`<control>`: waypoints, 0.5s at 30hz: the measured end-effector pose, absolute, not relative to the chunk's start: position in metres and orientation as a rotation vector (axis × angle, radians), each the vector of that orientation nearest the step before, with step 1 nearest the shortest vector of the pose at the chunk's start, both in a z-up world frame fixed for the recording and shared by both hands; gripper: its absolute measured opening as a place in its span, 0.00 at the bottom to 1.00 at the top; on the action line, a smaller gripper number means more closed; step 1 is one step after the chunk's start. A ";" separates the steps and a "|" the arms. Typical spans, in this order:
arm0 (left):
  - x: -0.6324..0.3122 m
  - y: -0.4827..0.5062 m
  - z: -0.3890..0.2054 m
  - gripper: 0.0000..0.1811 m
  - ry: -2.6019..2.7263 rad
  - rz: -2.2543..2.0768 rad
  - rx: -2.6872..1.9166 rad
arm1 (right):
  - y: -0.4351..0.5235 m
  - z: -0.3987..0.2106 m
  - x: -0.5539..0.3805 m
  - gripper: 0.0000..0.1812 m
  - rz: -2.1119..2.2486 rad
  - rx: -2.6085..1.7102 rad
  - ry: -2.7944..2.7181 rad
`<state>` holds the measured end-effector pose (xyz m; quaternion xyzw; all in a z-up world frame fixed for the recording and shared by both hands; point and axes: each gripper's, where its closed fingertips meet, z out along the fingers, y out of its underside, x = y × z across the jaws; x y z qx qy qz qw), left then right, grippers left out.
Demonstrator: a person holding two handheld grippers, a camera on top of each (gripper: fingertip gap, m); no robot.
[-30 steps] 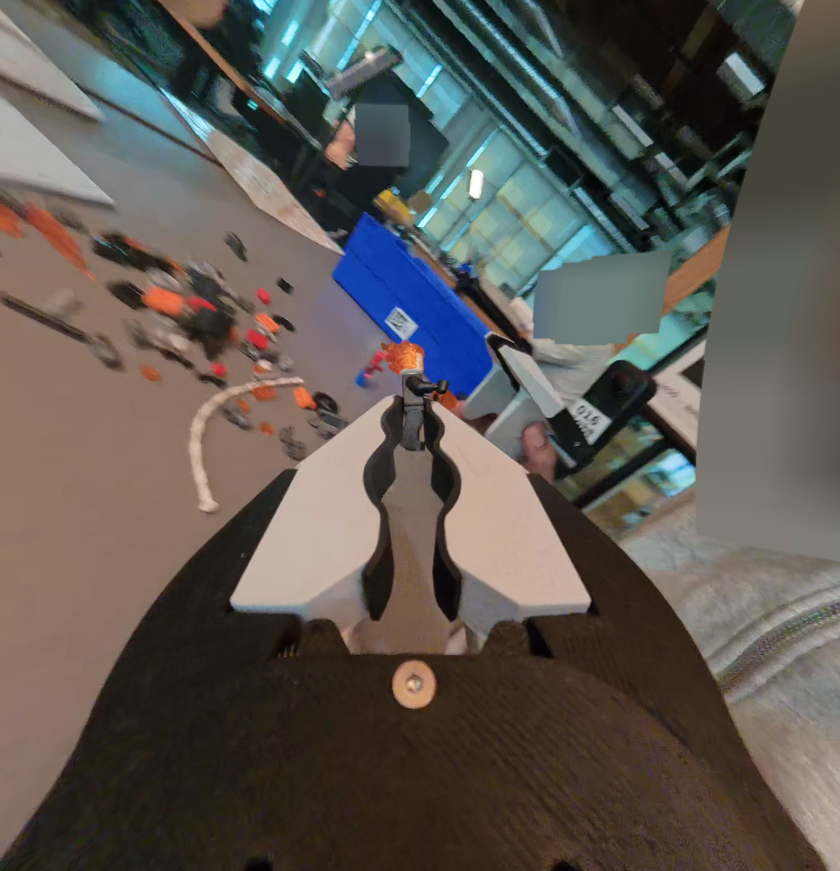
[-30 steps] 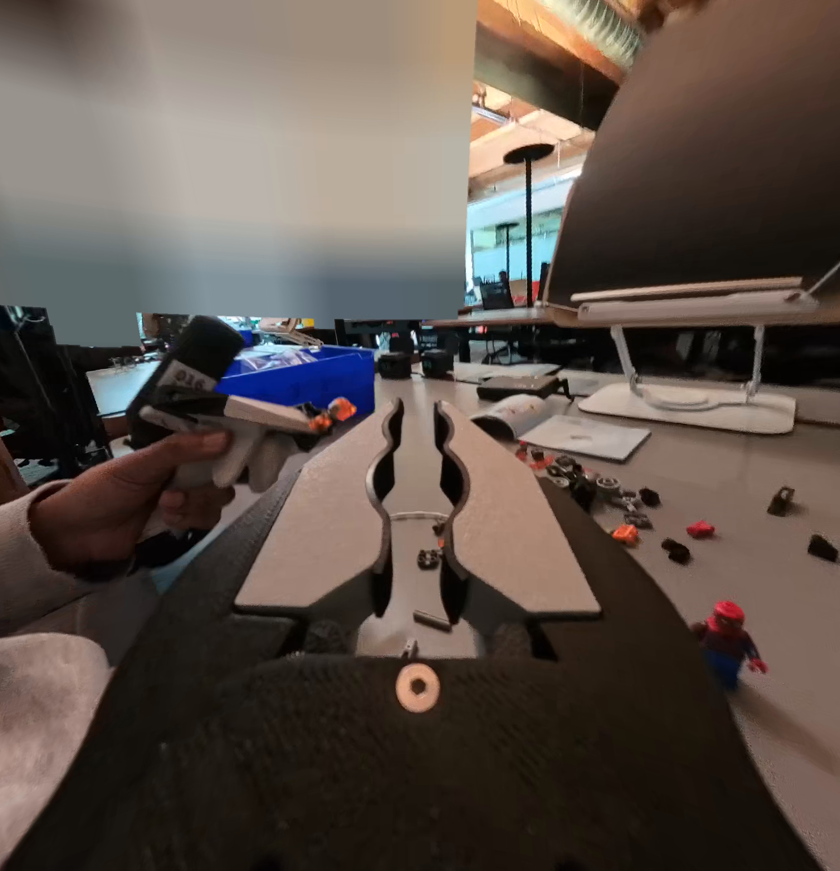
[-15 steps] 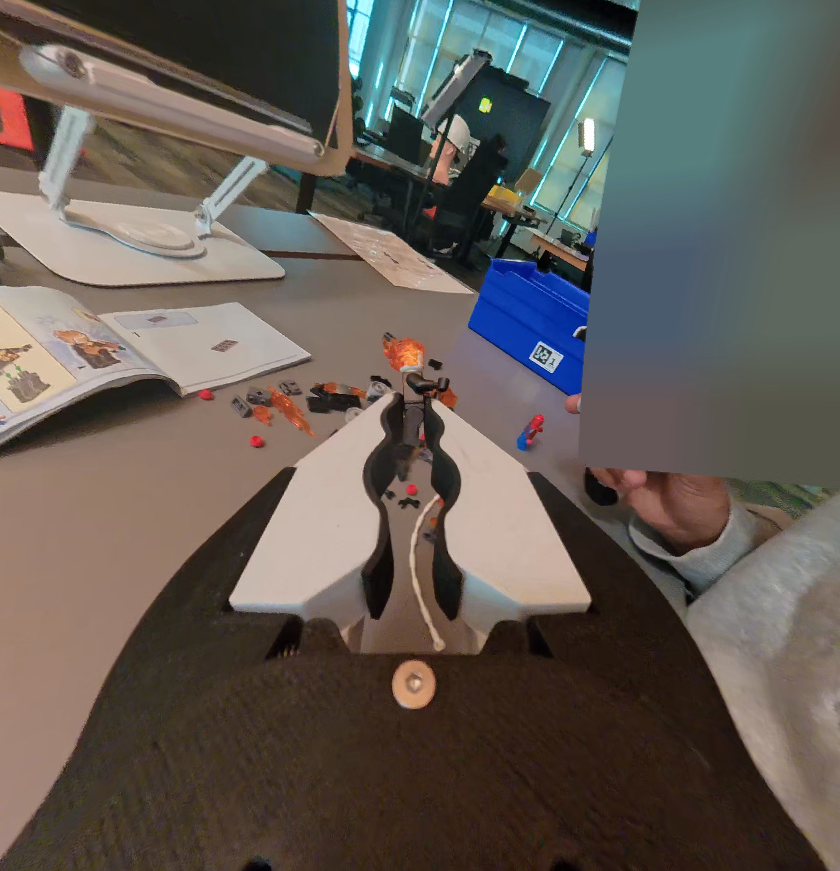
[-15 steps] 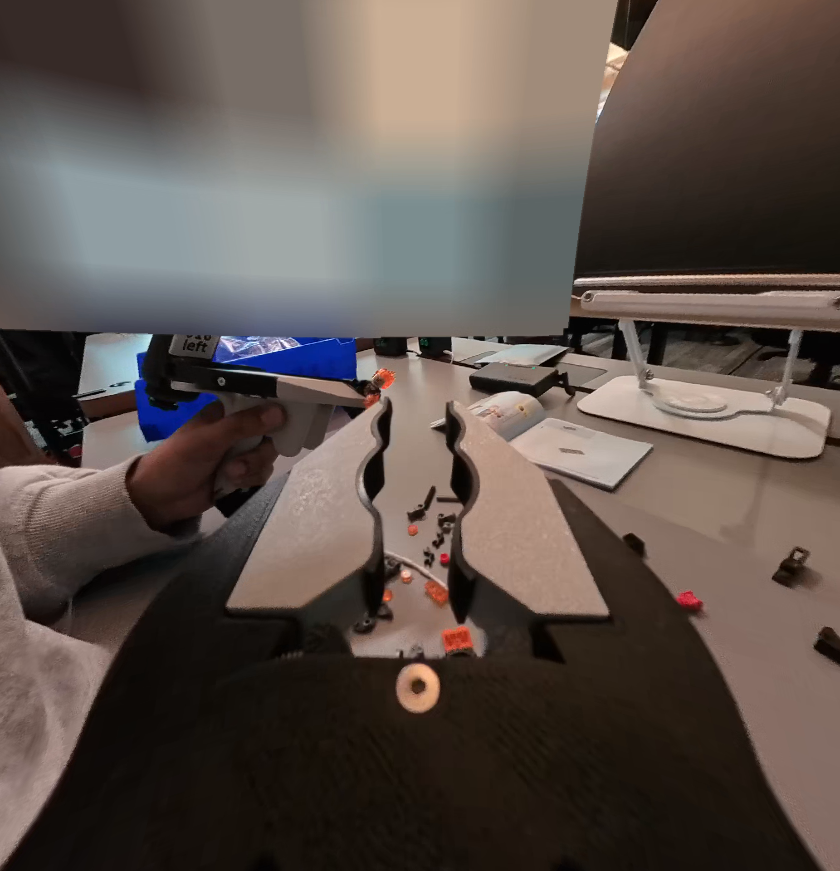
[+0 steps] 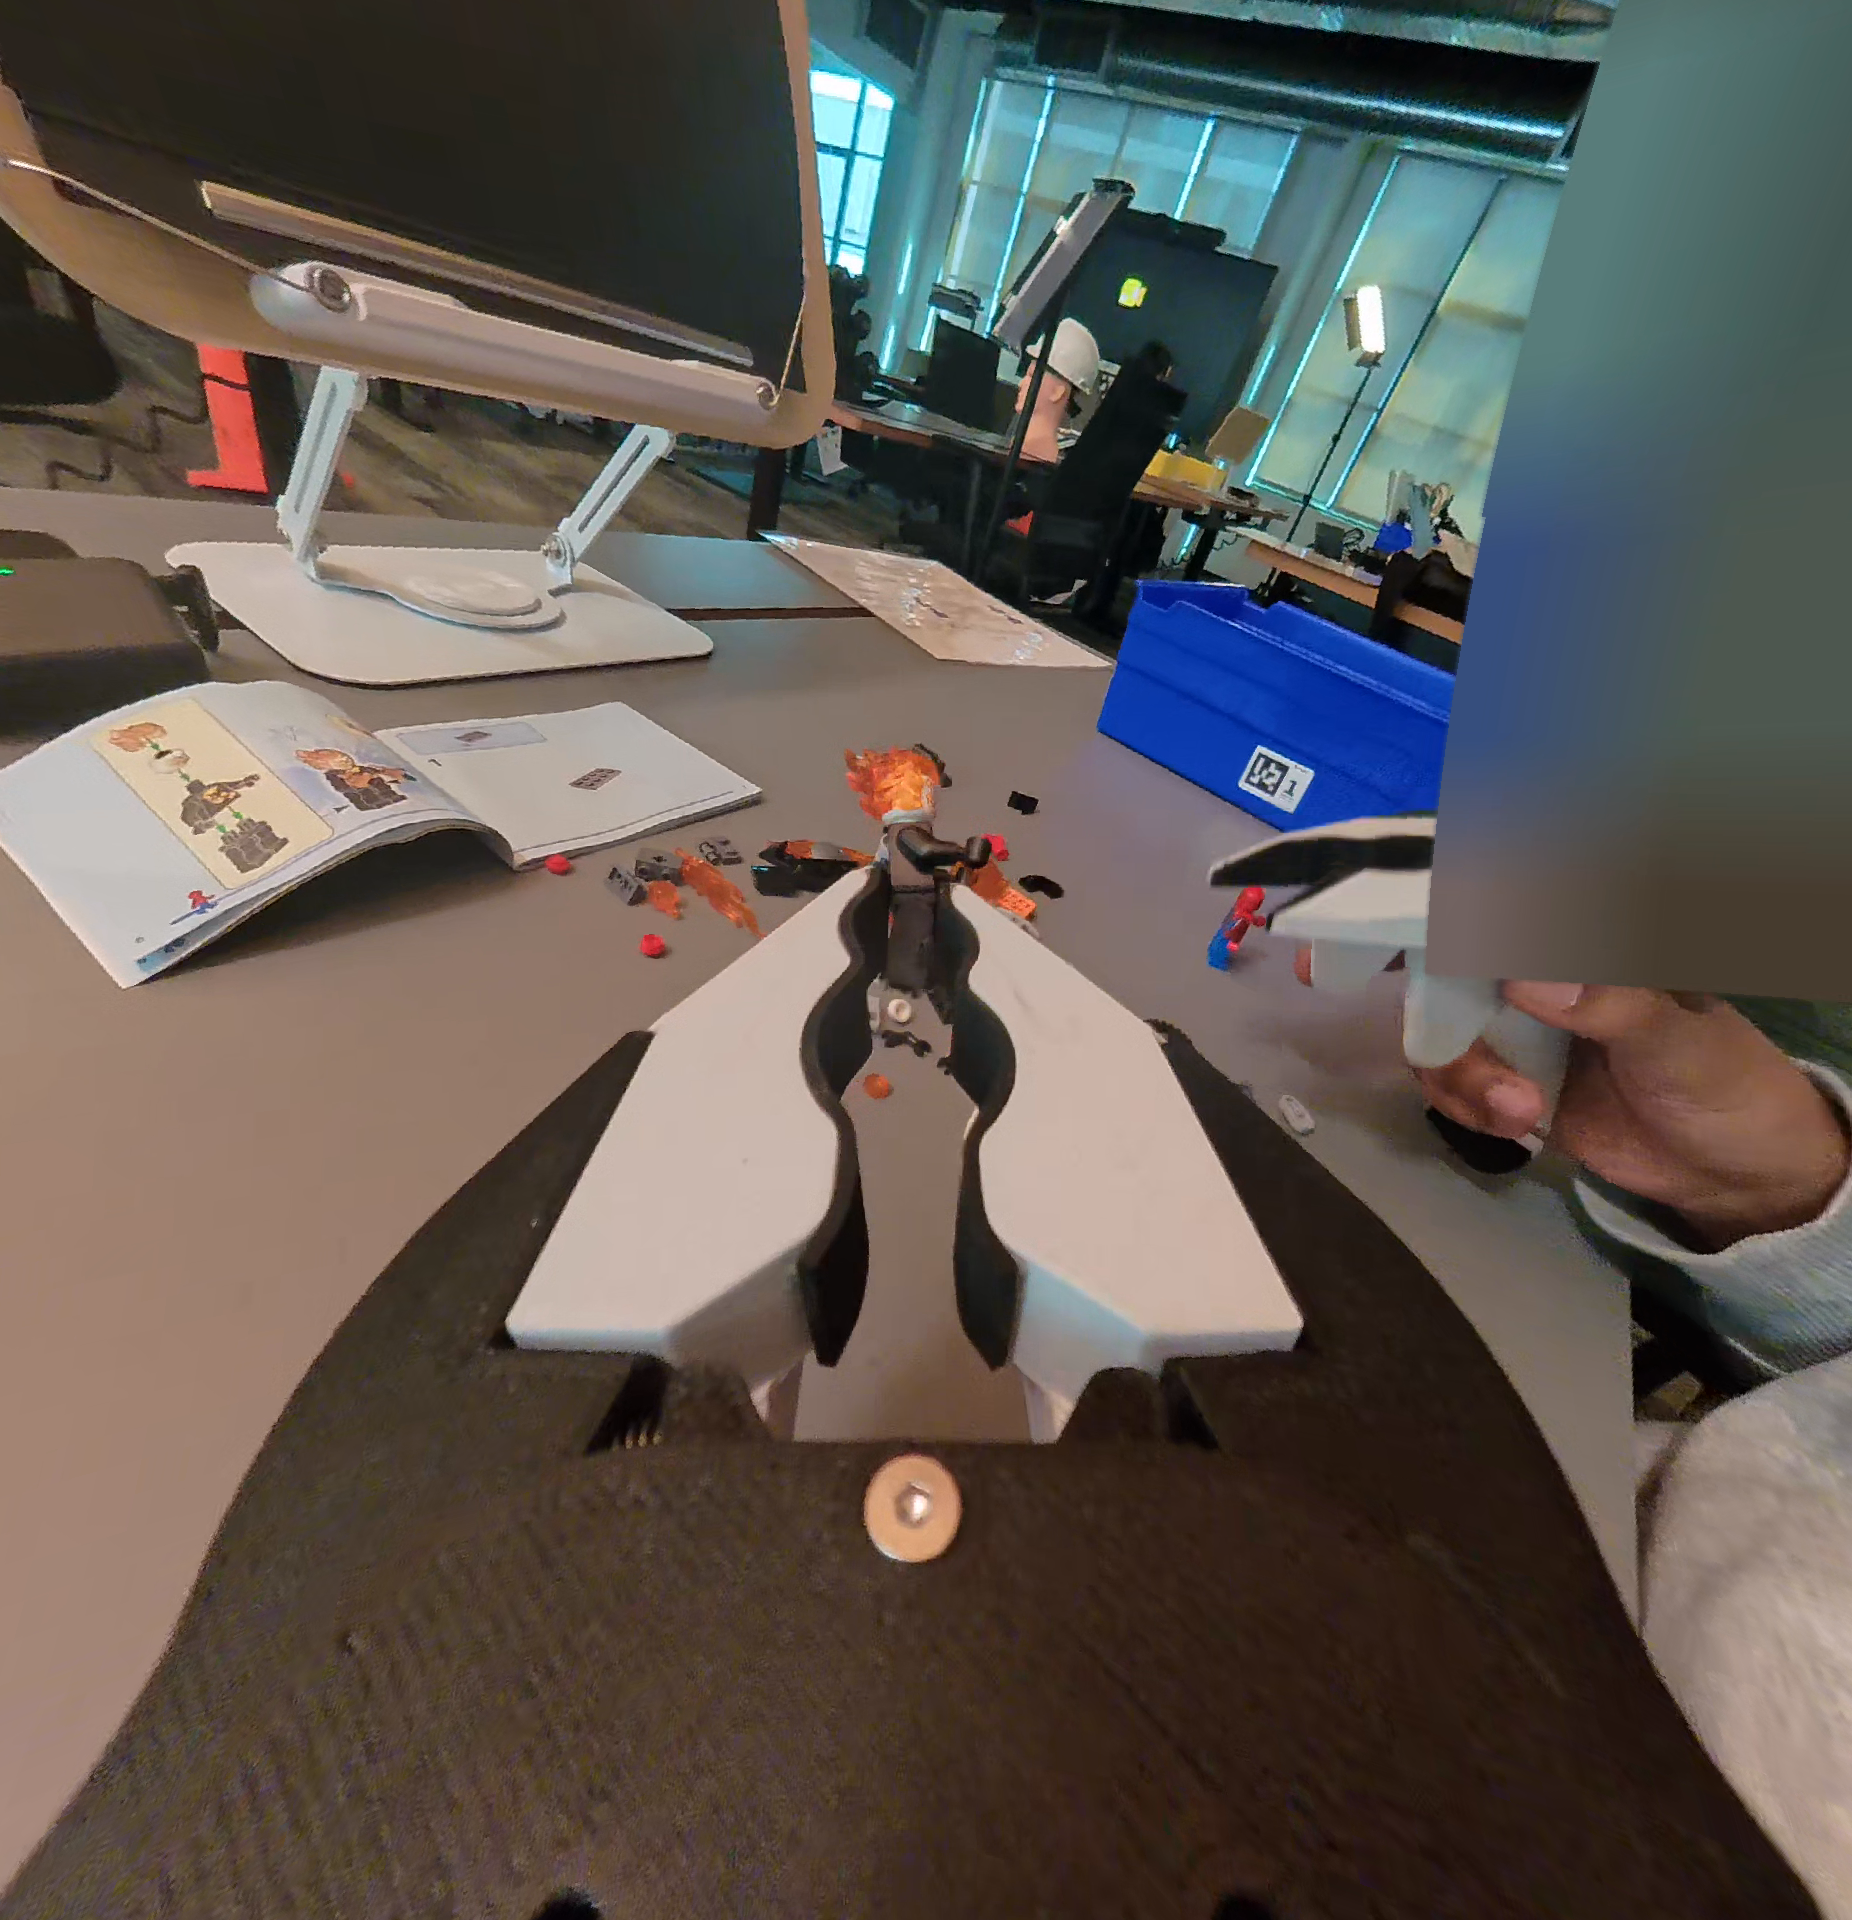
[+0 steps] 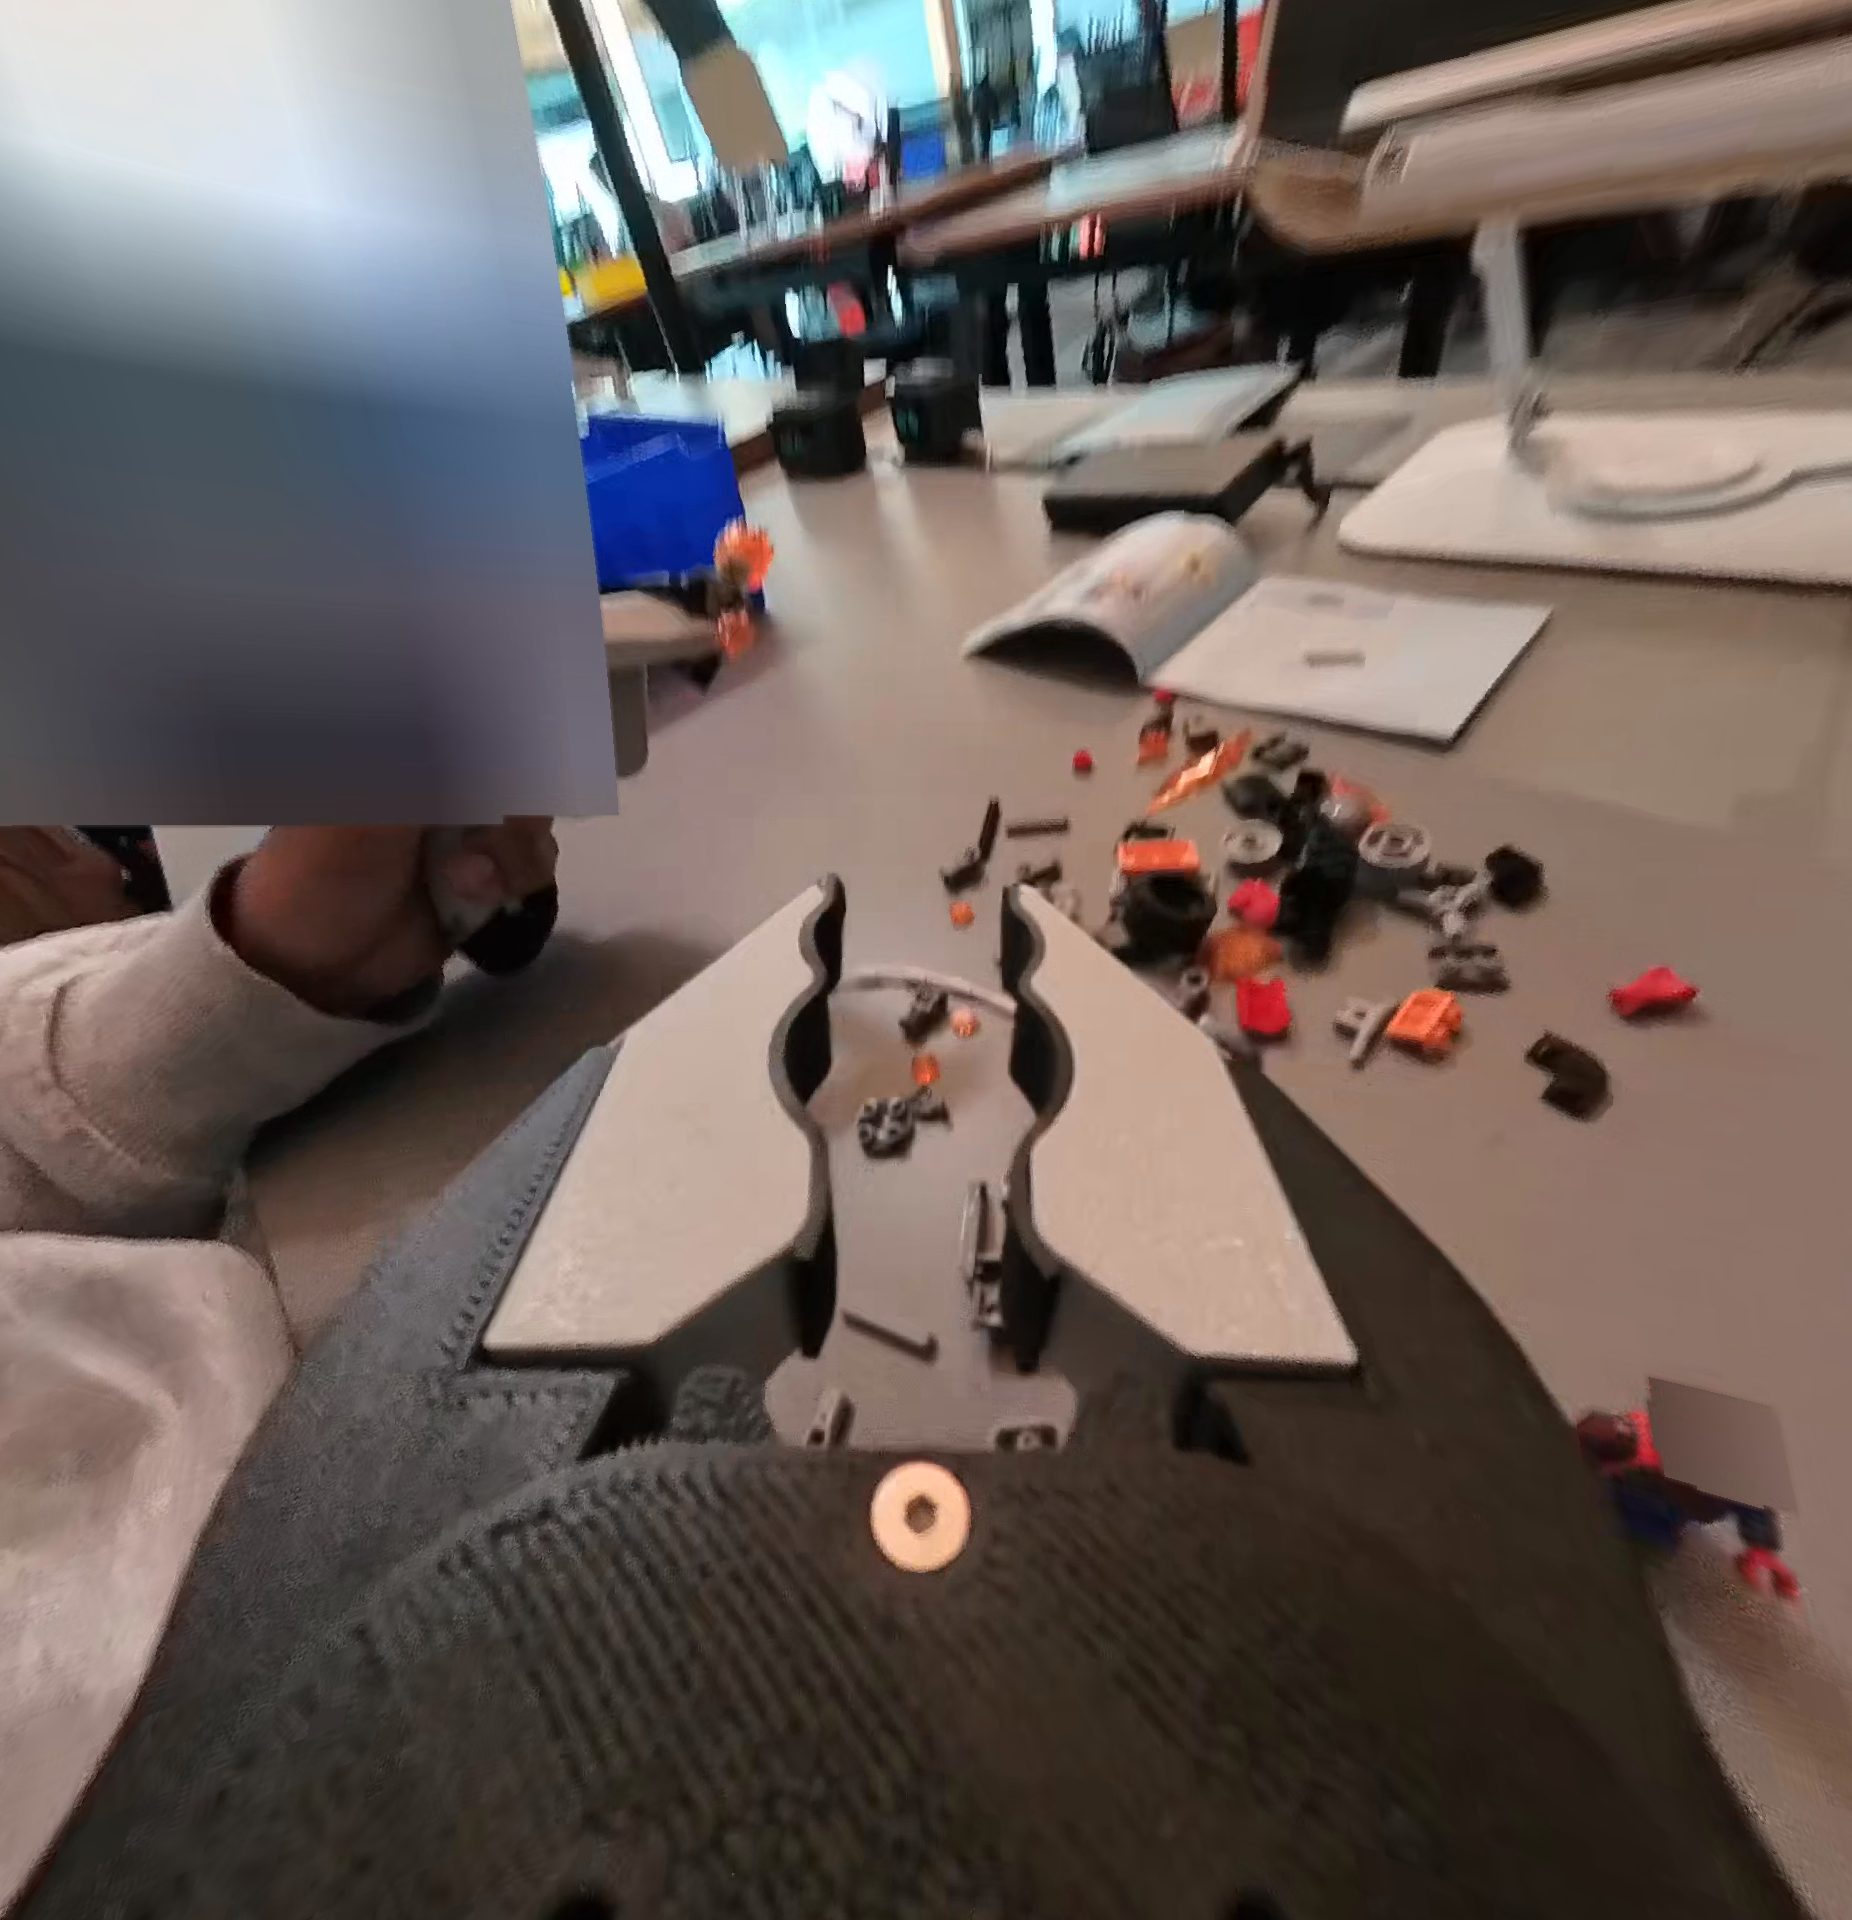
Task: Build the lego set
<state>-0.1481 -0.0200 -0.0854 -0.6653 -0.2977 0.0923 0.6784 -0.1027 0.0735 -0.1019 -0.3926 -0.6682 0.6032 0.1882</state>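
Observation:
My left gripper (image 5: 906, 899) is shut on a dark minifigure with an orange flame head (image 5: 914, 847) and holds it upright above the grey table (image 5: 278, 1091). The figure also shows at the far left of the right wrist view (image 6: 740, 582). My right gripper (image 6: 922, 904) is open and empty, low over the table, with a white hose piece (image 6: 901, 979) and small dark and orange bits between its fingers. The pile of loose black, orange and red pieces (image 6: 1296, 883) lies just right of its tips. The right gripper also shows in the left wrist view (image 5: 1228, 878).
A red-and-blue minifigure (image 6: 1649, 1496) lies at the right, also seen in the left wrist view (image 5: 1236, 925). An open instruction booklet (image 5: 330, 800) lies behind the pieces. A white monitor stand (image 5: 434, 613) and a blue bin (image 5: 1275, 717) stand farther back. Tip to tip, the grippers are about 11 cm apart.
The left gripper has levelled out with the flame-head figure still in it, now facing the booklet and monitor. The right gripper has dropped down toward the pile of pieces.

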 end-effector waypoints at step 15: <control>-0.146 -0.014 -0.088 0.03 -0.663 0.114 -1.491 | 0.070 -0.134 -0.108 0.09 1.446 -1.085 -2.052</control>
